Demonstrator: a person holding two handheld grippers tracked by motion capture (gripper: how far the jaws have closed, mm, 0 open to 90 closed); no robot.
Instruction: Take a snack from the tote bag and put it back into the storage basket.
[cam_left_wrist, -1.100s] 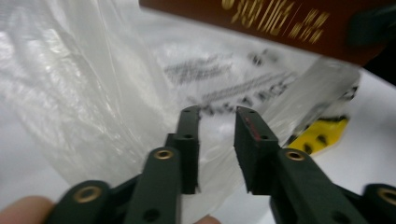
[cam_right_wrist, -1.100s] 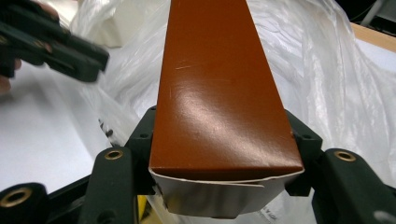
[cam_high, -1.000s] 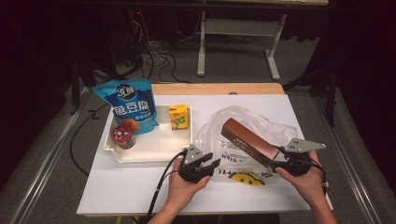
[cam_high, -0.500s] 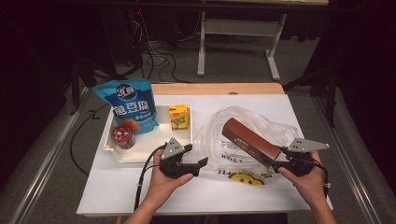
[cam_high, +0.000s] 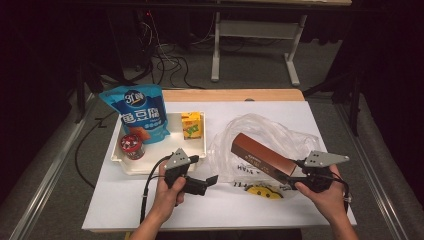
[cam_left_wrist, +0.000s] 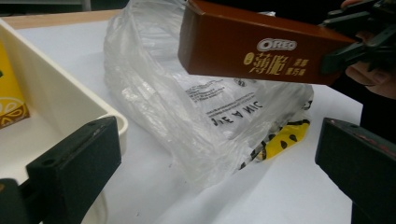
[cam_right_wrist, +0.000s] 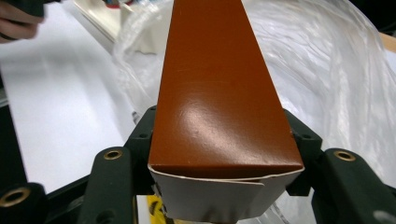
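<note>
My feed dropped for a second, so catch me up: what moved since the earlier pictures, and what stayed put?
The left gripper drew back from the plastic bag toward the tray; it now sits open between them, empty. The right gripper stays clamped on the end of the brown cookie box, held slanted over the bag much as before. The blue pouch, can and yellow carton haven't moved.

The left gripper (cam_high: 210, 181) has withdrawn leftward from the plastic bag (cam_high: 260, 135) toward the tray (cam_high: 150, 167); its jaws now stand wide apart.
</note>
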